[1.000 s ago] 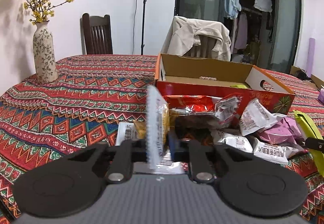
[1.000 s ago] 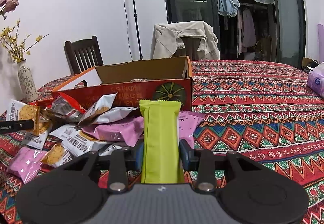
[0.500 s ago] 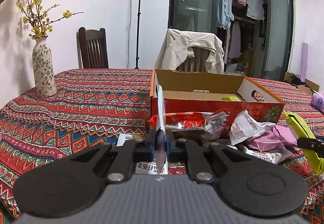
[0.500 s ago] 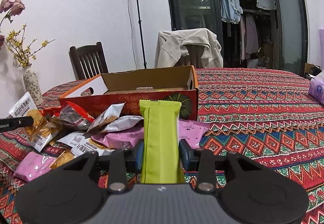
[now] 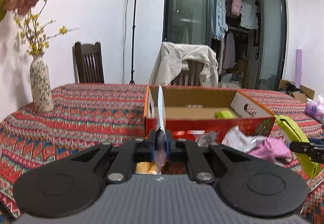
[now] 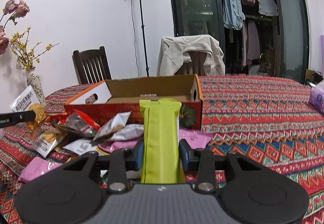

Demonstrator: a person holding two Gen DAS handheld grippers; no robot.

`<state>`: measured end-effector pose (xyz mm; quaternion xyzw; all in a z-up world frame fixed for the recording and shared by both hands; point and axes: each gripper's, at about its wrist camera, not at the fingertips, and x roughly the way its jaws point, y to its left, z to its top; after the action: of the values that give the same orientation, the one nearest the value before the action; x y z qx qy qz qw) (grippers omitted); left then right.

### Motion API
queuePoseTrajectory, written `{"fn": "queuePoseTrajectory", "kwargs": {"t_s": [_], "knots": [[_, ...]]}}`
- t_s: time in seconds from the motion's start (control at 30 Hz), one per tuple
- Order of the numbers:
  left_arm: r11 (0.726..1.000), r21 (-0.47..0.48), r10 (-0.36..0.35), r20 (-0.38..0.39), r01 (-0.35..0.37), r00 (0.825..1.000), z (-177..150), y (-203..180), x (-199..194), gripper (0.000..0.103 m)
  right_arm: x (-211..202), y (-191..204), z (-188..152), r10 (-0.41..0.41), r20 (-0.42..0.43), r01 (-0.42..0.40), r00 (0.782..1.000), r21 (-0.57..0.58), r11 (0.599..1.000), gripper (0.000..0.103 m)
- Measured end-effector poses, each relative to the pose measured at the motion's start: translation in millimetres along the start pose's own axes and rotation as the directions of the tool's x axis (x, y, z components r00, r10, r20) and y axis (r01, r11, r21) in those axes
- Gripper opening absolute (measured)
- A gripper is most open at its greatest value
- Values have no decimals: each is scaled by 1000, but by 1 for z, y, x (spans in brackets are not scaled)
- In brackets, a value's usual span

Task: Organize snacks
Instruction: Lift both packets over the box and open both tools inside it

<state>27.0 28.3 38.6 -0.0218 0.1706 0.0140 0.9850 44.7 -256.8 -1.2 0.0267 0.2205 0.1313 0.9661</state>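
Note:
My left gripper [image 5: 160,144] is shut on a thin white snack packet [image 5: 161,110], seen edge-on with its serrated end upright in front of the open orange cardboard box [image 5: 204,125]. From the right wrist view the same packet [image 6: 26,98] shows white with a cracker picture at the far left. My right gripper [image 6: 161,153] is shut on a lime-green snack bar [image 6: 161,137], held upright before the box [image 6: 133,107]. A heap of snack packets [image 6: 91,132] lies in front of the box. One green packet [image 5: 224,115] lies inside the box.
A patterned red tablecloth [image 6: 263,118] covers the table. A flower vase [image 5: 40,90] stands at the left. Two chairs, one draped with a beige jacket [image 5: 186,64], are behind the table. A purple tissue pack [image 6: 317,98] sits at the right edge.
My left gripper has lifted the white packet up off the heap, and the packet has turned edge-on to the camera. The right gripper holds the green bar nearly still.

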Motion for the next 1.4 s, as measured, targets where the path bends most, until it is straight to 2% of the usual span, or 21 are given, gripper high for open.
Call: {"fn": "queuePoseTrajectory", "kwargs": {"t_s": [0.2, 0.33, 0.47, 0.7, 0.9, 1.1, 1.17, 1.2, 1.23, 1.3, 1.33, 1.37, 1.4], "knots": [[999, 20, -41, 62, 40, 997, 33, -13, 7, 10, 4, 8, 30, 1, 44, 0, 999, -26, 1000, 36], [997, 13, -73, 73, 72, 995, 55, -23, 24, 10, 14, 11, 57, -6, 70, 9, 998, -38, 999, 36], [996, 0, -88, 75, 89, 993, 77, -31, 49, 10, 34, 13, 88, -19, 90, 22, 996, -29, 999, 36], [997, -19, -73, 53, 74, 996, 104, -46, 104, 10, 86, 18, 137, -39, 104, 41, 994, -15, 999, 36], [998, -47, -47, 10, 47, 999, 103, -50, 159, 10, 138, 14, 147, -49, 78, 48, 996, 18, 999, 36], [998, -51, -42, -59, 39, 997, 84, -44, 193, 11, 176, -2, 131, -42, 22, 41, 999, 53, 998, 36], [998, -53, -41, -70, 38, 997, 81, -40, 197, 15, 183, -7, 126, -27, -3, 27, 1000, 59, 998, 36], [998, -56, -42, -67, 38, 997, 80, -38, 197, 28, 185, -8, 123, -20, -14, 21, 1000, 58, 998, 37], [998, -60, -38, -63, 35, 997, 79, -36, 196, 58, 187, -8, 122, -12, -26, 13, 1000, 56, 998, 38], [998, -63, 4, -36, -6, 999, 78, -35, 192, 95, 189, -7, 118, -6, -33, 8, 999, 56, 998, 39], [998, -61, 20, -20, -21, 1000, 77, -35, 190, 101, 190, -8, 118, -10, -33, 12, 999, 55, 998, 43], [998, -55, 25, -10, -26, 1000, 76, -36, 187, 102, 190, -8, 118, -9, -35, 11, 999, 57, 998, 57], [998, -54, 14, -10, -15, 1000, 76, -35, 186, 103, 191, -9, 118, -9, -37, 11, 999, 62, 998, 78]]}}
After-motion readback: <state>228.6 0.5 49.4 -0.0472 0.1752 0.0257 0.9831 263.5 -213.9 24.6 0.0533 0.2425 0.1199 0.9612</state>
